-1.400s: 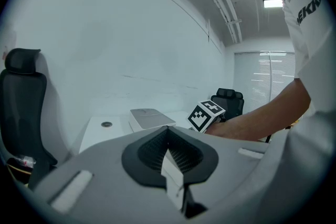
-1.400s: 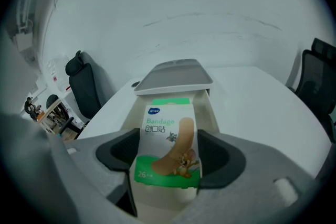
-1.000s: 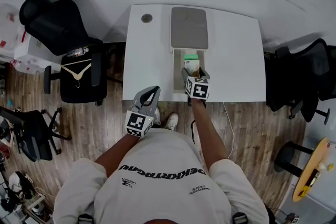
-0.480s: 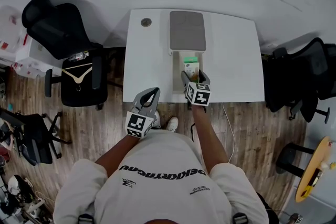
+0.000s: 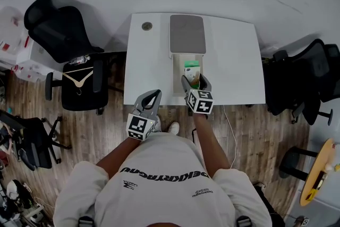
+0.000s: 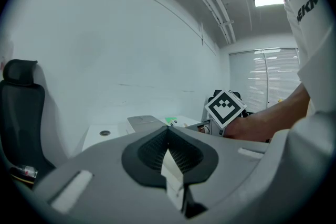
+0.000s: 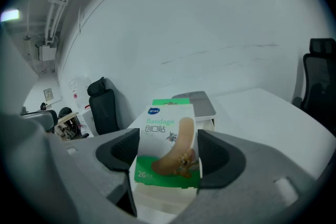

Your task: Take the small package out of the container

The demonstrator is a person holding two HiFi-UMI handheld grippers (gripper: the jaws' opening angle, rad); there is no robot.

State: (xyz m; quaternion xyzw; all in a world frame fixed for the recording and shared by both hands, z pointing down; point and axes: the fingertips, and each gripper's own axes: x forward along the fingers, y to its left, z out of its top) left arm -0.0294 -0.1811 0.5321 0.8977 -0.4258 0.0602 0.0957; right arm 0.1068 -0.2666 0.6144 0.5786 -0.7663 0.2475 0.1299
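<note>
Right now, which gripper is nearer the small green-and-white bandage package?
Right. The right gripper is clamped on the green-and-white bandage package at the beige container. The left gripper, shut and empty, hangs by the white table's front edge, apart from it.

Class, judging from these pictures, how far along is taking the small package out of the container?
Done: the right gripper is shut on the green-and-white bandage package. In hand: it holds it above the open cream container. Left: carry it clear onto the white table. The left gripper is shut, empty.
</note>
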